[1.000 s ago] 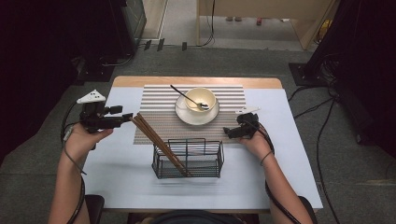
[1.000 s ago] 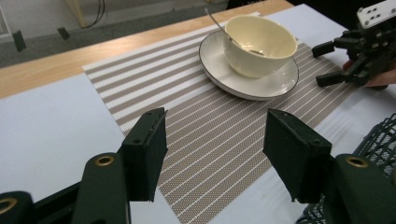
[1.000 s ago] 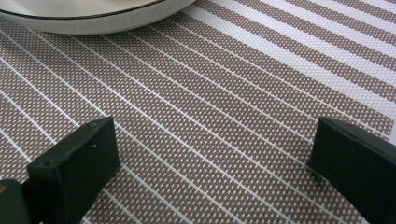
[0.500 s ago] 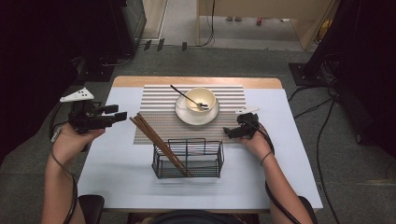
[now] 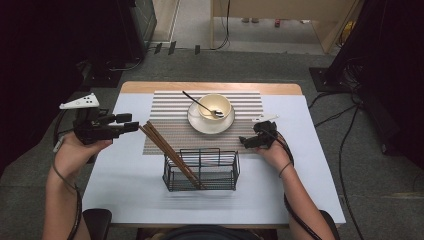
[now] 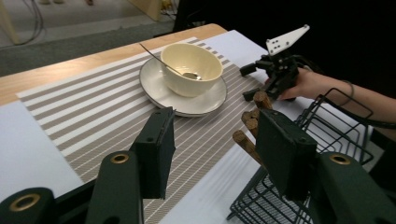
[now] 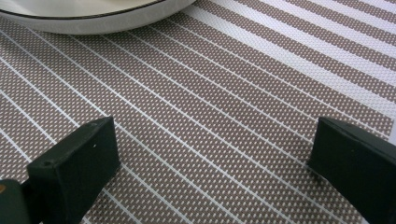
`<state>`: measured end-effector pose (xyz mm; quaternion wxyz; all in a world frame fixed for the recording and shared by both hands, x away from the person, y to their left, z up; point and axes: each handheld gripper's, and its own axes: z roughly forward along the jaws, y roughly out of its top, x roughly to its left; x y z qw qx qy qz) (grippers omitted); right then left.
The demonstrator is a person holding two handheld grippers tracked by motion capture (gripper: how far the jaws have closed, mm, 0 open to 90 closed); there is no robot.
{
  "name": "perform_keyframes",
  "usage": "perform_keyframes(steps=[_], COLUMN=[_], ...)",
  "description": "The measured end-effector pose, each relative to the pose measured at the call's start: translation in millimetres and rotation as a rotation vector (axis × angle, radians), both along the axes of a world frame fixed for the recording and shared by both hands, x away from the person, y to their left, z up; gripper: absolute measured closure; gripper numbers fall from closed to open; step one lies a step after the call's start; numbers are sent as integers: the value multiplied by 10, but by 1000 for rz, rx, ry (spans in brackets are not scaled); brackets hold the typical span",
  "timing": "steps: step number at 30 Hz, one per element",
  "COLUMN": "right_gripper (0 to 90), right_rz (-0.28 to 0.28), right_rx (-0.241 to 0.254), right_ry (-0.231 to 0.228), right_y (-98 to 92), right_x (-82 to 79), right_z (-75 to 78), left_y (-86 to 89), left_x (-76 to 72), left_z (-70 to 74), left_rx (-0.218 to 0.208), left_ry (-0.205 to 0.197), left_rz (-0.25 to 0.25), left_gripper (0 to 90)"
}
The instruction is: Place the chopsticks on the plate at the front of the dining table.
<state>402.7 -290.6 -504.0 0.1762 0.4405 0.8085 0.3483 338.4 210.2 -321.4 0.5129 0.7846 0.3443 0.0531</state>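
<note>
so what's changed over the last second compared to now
The left gripper has drawn back to the left, away from the chopsticks, which lean in the wire basket; its jaws have just been closing, with nothing between them. The right gripper, bowl and spoon stayed put.

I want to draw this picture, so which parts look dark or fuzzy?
High view: the floor around the table is nearly black, while the tabletop is brightly lit. Left gripper view: the near black jaws look soft, the bowl sharper. Right gripper view: the striped mat is crisp, with faint shadows beside the jaws.
</note>
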Motion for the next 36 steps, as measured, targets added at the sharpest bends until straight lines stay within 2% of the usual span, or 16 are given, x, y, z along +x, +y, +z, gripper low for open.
perform_keyframes(steps=[6, 12, 17, 19, 23, 31, 36], right_gripper=[9, 9, 9, 8, 9, 8, 8], right_rz=[0, -1, 0, 0, 0, 0, 0], right_rx=[0, 0, 0, 0, 0, 0, 0], right_ry=[0, 0, 0, 0, 0, 0, 0], right_y=[0, 0, 0, 0, 0, 0, 0], right_x=[0, 0, 0, 0, 0, 0, 0], right_z=[0, 0, 0, 0, 0, 0, 0], left_y=[-26, -26, -62, -80, -39, 23, 31], left_x=[28, 32, 29, 28, 48, 124, 125], left_z=[-52, -61, 7, 15, -38, -169, -181], left_rx=[-2, -12, -53, -46, -62, -150, -159], left_ry=[29, 34, 6, -5, 22, 89, 105], left_rz=[-23, -38, -19, -22, -32, -100, -124], left_gripper=[549, 588, 588, 588, 597, 673, 725])
